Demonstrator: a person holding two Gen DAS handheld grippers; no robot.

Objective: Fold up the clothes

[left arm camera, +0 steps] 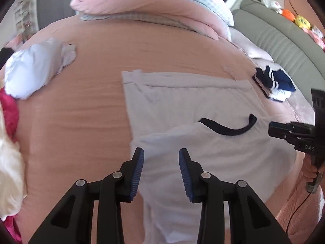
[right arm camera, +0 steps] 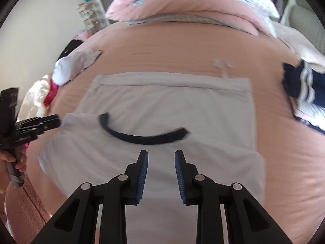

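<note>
A white T-shirt (left arm camera: pixel 189 109) with a dark navy collar (left arm camera: pixel 227 128) lies spread on the pink bed, its near part folded over toward the hem. In the right wrist view the same shirt (right arm camera: pixel 172 105) and its collar (right arm camera: pixel 146 137) sit just ahead of my fingers. My left gripper (left arm camera: pixel 161 156) is open above the shirt's near left part, nothing between its blue pads. My right gripper (right arm camera: pixel 161 158) is open over the shirt's near middle, also holding nothing. Each gripper shows in the other's view: the right gripper (left arm camera: pixel 271 129) by the shirt's right edge, the left gripper (right arm camera: pixel 57 121) at its left edge.
A pale crumpled garment (left arm camera: pixel 34 69) lies at the left with pink and cream clothes (left arm camera: pixel 8 126) below it. Folded navy-and-white striped clothing (left arm camera: pixel 274 84) sits at the right. A pink quilt and pillows (left arm camera: pixel 154 6) are piled at the bed's far end. A hand (left arm camera: pixel 309 169) grips the right tool.
</note>
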